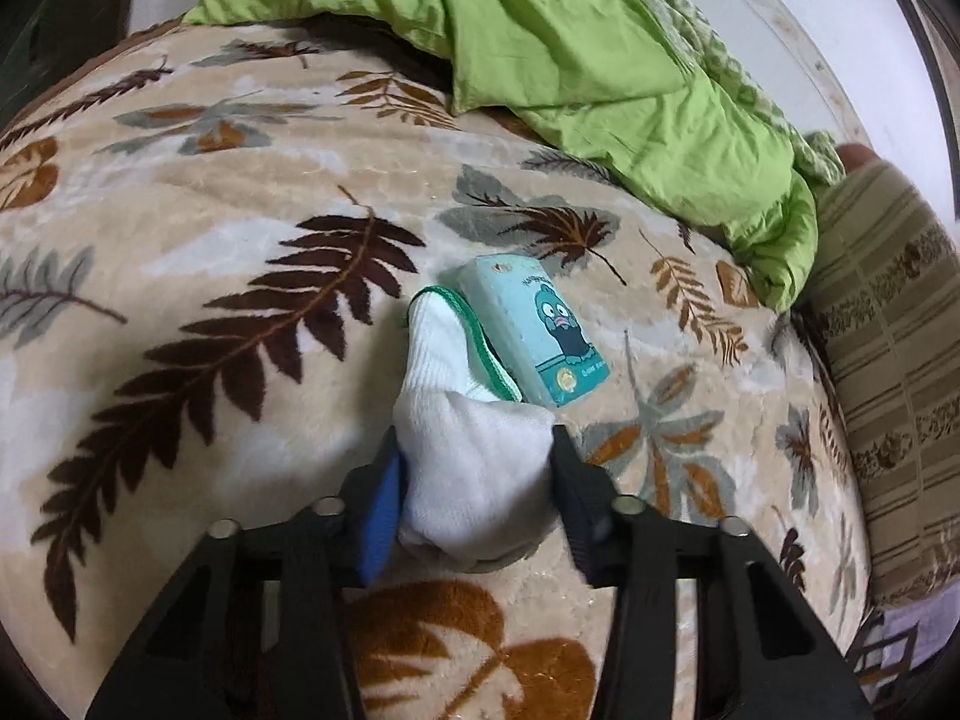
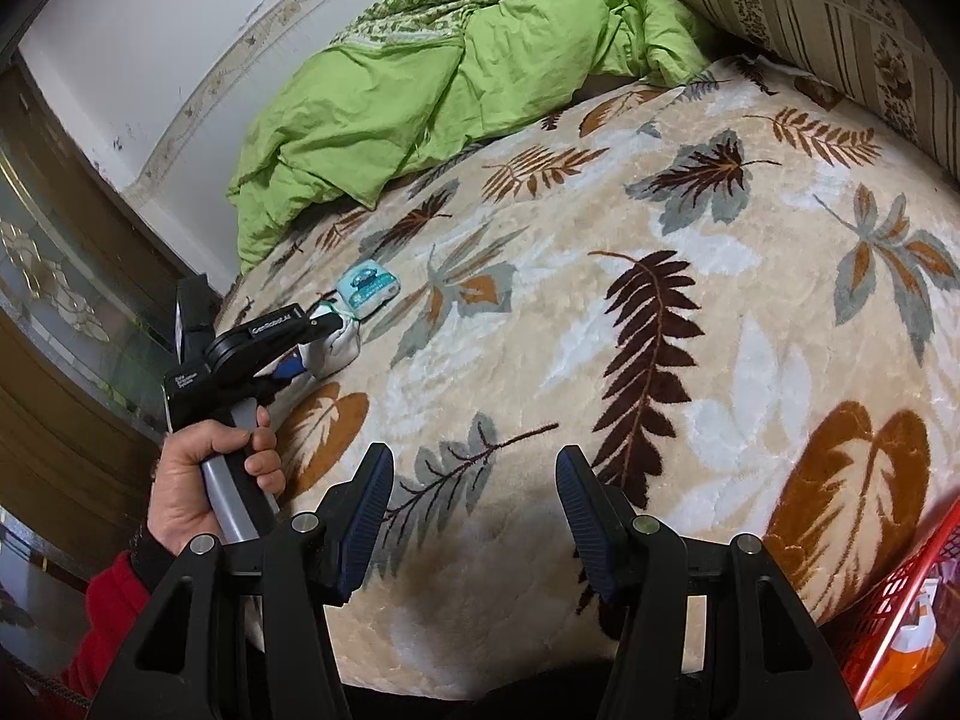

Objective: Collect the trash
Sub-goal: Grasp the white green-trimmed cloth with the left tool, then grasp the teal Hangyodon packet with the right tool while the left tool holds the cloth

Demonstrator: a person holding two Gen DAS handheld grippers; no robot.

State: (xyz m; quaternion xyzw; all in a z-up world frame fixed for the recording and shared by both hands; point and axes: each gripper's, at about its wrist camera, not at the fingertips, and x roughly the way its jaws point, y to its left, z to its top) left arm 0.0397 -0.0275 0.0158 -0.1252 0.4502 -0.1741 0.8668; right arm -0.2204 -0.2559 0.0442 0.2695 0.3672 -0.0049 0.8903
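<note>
One white sock [image 1: 462, 450] with a green-edged cuff is seen on the leaf-print blanket [image 1: 198, 222], and one pale blue box [image 1: 540, 336] lies just beside the sock, touching its cuff. A cartoon bird is printed on the box; the writing above it is too blurred to be read. The left gripper [image 1: 474, 450] is clamped on the sock's toe end, the fabric bunched between both pads; no earlier picture is given. From the right wrist view, "GenRobot.AI" is read on the left gripper's body [image 2: 270, 324], which is held by a hand [image 2: 204, 480] in a red sleeve. The right gripper [image 2: 474, 480] is held apart, with nothing between its fingers, well away from the sock. One green quilt [image 1: 600, 60] is heaped beyond the sock. One red basket [image 2: 900, 600] is seen far from the sock, at the blanket's edge.
</note>
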